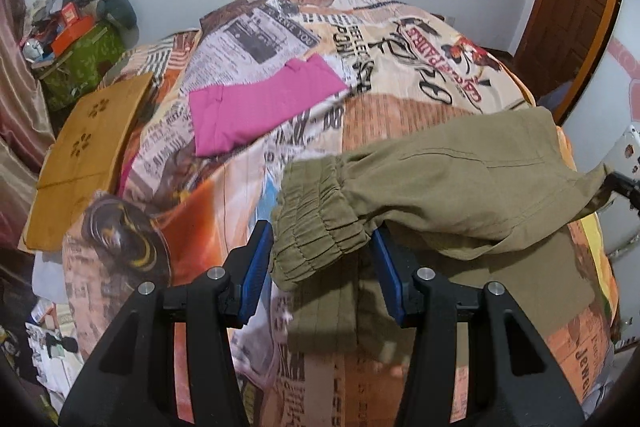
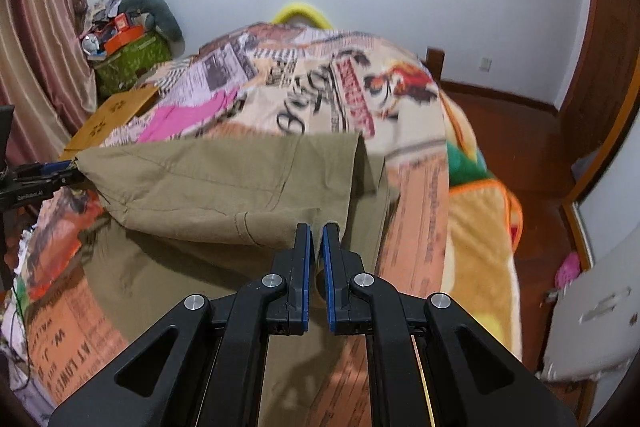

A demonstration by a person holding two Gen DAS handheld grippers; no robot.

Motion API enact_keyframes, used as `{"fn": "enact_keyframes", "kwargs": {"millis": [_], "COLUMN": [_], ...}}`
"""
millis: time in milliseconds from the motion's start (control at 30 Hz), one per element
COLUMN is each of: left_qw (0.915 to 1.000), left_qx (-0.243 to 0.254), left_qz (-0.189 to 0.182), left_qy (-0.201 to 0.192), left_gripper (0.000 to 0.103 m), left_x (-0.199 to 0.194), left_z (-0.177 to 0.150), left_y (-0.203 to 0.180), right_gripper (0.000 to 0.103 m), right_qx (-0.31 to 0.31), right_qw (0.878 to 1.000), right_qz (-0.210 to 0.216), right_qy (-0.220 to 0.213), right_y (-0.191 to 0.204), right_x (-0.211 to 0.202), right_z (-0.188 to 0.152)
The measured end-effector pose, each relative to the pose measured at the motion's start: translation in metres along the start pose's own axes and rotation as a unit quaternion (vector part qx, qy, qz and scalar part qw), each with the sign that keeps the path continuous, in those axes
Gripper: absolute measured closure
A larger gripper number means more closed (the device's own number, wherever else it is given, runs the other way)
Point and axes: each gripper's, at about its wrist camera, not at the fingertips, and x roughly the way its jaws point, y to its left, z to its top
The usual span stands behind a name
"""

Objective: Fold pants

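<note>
Jaws of the left gripper point(image 1: 322, 255) stand partly apart with the gathered elastic waistband point(image 1: 316, 223) of the olive pants point(image 1: 460, 183) bunched between the blue pads, which press on it from both sides. Jaws of the right gripper point(image 2: 316, 239) are together, blue pads nearly meeting, pinching the lower edge of the same pants point(image 2: 224, 183). Between the two grips the pants hang as a raised span above the bed point(image 1: 400, 39), the upper fold lifted clear and casting a shadow on a lower layer of olive cloth that lies flat on the bedspread point(image 2: 320, 87). In the right wrist view the left gripper point(image 2: 68, 173) shows at the far left edge, holding the pants' other end. Bedspread: newspaper-and-poster print in peach, orange and white, covering most of the bed. Folded pink garment point(image 1: 256, 107): lying flat on the bedspread beyond the pants, apart from them. Mustard cloth with small cut-out flower shapes point(image 1: 88, 155): at the bed's left edge, beside the pink garment. Green box piled with clutter point(image 1: 80, 67): against the wall beyond the mustard cloth, beside a pink curtain point(image 2: 36, 47). Yellow-and-orange blanket point(image 2: 480, 227): along the bed's right side. Wooden floor point(image 2: 520, 147) and wooden door point(image 1: 572, 7): to the right.
</note>
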Motion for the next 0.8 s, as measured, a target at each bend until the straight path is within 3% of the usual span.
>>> {"fn": "enact_keyframes", "kwargs": {"millis": [467, 800], "left_qw": [0.9984, 0.9981], "left_qx": [0.006, 0.036], "left_qz": [0.008, 0.033], "left_qy": [0.056, 0.038], "left_gripper": [0.053, 0.053], "left_x": [0.016, -0.011], "left_z": [-0.050, -0.053], "left_y": [0.003, 0.002], "right_gripper": [0.098, 0.094], "right_qx": [0.020, 0.026], "right_qw": [0.998, 0.998], "right_qz": [-0.002, -0.018], "right_qy": [0.064, 0.061], "right_y": [-0.002, -0.001], "right_x": [0.006, -0.014], "right_z": [-0.073, -0.078]}}
